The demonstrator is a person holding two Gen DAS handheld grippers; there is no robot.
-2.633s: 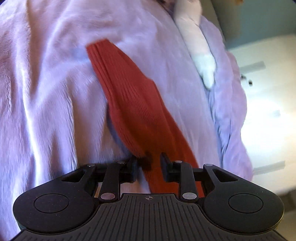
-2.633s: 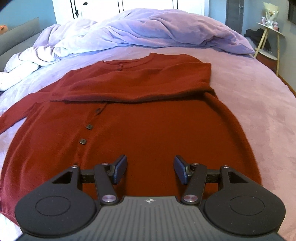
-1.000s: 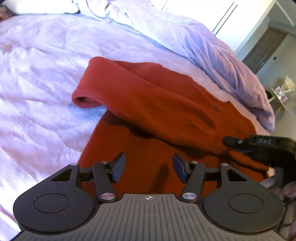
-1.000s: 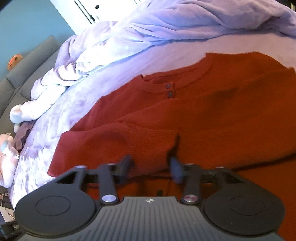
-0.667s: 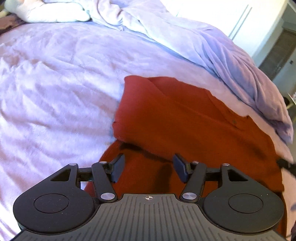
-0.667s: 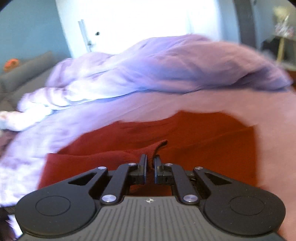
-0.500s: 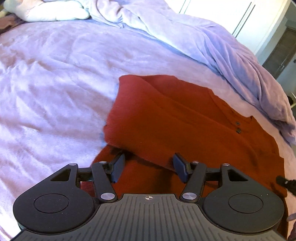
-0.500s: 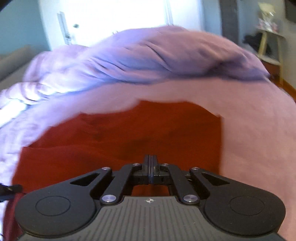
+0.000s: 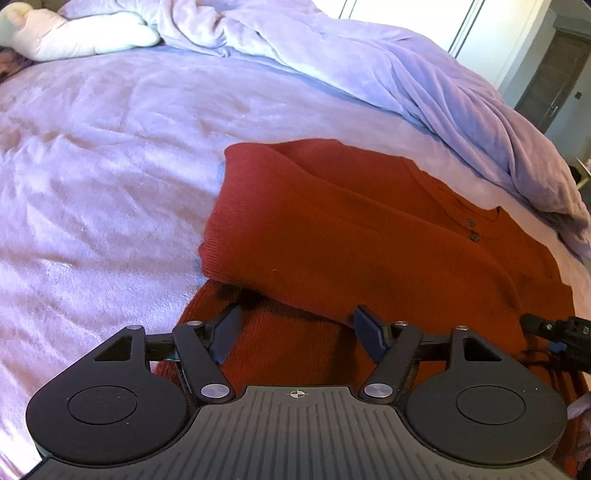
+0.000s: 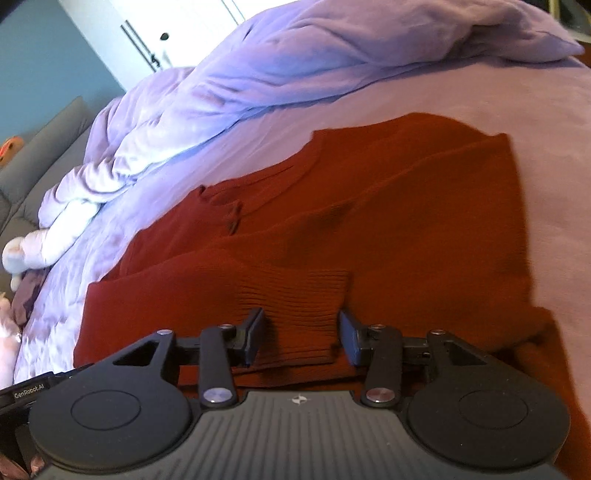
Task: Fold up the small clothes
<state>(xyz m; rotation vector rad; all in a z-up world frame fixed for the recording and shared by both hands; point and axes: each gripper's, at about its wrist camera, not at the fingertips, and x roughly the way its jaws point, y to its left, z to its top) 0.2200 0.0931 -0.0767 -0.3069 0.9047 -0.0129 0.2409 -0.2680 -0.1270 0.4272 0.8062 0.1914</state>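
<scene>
A rust-red knit cardigan (image 9: 369, 236) lies flat on the lilac bed, both sleeves folded across its chest. My left gripper (image 9: 299, 328) is open and empty, low over the cardigan's left side just below the folded sleeve. My right gripper (image 10: 302, 334) is open, its fingers either side of the ribbed sleeve cuff (image 10: 295, 299), which lies flat on the cardigan (image 10: 406, 221). The right gripper's tip also shows at the right edge of the left wrist view (image 9: 554, 328).
A bunched lilac duvet (image 9: 369, 55) lies along the far side of the bed. A white plush toy (image 9: 74, 33) sits at the far left corner. Bare lilac bedspread (image 9: 92, 166) stretches left of the cardigan. A grey sofa (image 10: 33, 155) stands beyond the bed.
The right gripper, shut on the sleeve cuff half a second ago, has opened and the cuff now lies on the cardigan. The left gripper stayed open and barely moved.
</scene>
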